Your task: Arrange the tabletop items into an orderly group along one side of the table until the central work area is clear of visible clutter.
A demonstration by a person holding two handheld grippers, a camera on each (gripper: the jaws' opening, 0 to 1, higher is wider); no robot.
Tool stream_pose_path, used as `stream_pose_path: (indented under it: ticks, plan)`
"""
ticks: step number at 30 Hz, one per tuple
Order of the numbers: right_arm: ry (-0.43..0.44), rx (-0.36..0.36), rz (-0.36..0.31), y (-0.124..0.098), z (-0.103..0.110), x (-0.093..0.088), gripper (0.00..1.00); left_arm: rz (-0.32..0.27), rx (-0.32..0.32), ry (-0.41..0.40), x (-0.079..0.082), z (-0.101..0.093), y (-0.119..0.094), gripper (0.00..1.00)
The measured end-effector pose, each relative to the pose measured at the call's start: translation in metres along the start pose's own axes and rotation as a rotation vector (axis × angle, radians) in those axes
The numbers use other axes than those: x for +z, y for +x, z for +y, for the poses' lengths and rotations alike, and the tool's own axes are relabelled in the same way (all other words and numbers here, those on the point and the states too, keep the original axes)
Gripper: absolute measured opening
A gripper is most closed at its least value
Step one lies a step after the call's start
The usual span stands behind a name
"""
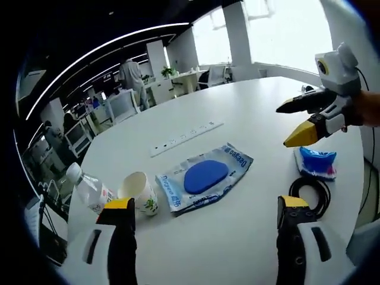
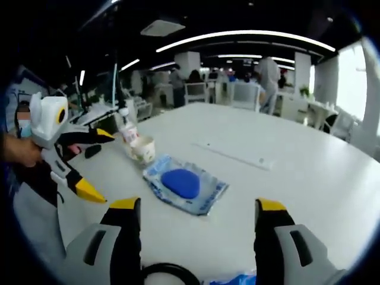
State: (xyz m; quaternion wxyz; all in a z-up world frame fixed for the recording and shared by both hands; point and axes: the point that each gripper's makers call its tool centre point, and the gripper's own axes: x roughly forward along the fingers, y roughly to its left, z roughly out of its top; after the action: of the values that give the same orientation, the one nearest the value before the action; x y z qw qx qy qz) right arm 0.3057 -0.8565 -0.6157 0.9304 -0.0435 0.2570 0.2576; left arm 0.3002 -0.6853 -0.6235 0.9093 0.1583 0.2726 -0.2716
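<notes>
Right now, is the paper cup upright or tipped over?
Tipped: the paper cup lies on its side, mouth facing sideways, beside the plastic bottle.

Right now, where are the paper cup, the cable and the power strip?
Paper cup (image 1: 138,191), left gripper view, on its side wall.
Cable (image 1: 314,191), left gripper view, on the black loop's upper arc.
Power strip (image 1: 185,138), left gripper view, mid-length on its top face.

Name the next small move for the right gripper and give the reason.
Probably lower the open right gripper onto the blue pack just beneath it; the pack lies loose by the cable, apart from the cup and bottle.
</notes>
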Motion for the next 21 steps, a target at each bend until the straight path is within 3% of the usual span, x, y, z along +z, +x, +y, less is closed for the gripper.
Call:
stream_pose_path:
  ticks: [21]
  plan:
    - [0.016, -0.036, -0.037, -0.044, -0.013, 0.01, 0.8, -0.057, -0.053, -0.004, 0.014, -0.032, -0.016, 0.97]
